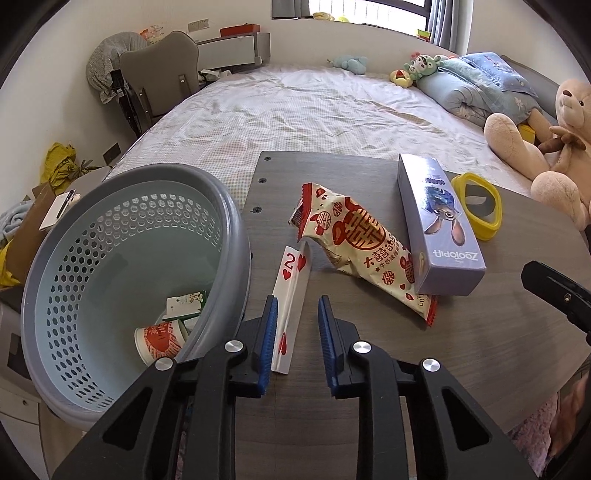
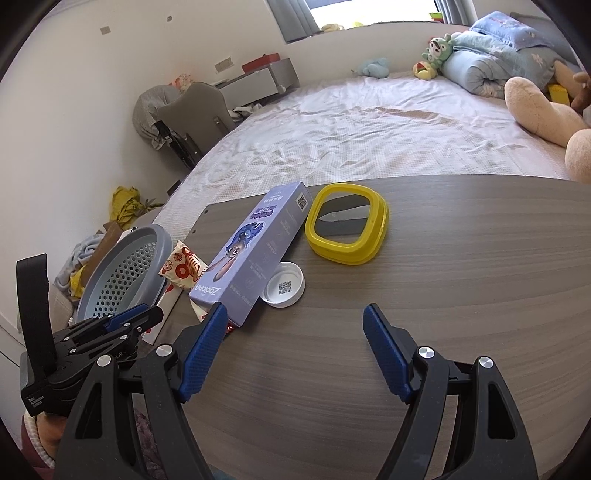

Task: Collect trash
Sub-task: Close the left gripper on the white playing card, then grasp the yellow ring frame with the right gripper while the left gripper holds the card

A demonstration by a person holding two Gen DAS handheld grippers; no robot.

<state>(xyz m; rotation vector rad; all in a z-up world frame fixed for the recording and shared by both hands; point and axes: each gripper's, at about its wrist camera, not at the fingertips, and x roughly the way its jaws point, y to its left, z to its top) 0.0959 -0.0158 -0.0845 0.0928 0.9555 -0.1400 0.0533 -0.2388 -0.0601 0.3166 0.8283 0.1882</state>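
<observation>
done: cup and small carton in bin (image 1: 122, 258) | left: card (image 1: 291, 295), wrapper (image 1: 362, 251), box (image 1: 436, 229) on tabletop (image 1: 480, 332) | left tool (image 1: 298, 328) spread, card beside one pad | right tool (image 2: 295, 350) spread, empty

Daylight pours in from the window (image 1: 369, 11) behind the bed (image 1: 314, 107), blown out to white glare at the top of both views, and leaves the room evenly bright with only soft, short shadows under the things on the wooden table (image 2: 443, 295). Both pictures are sharp through the middle, with no motion blur that I can see. The fisheye bends the table edge and walls into curves and fades to black corners.
</observation>
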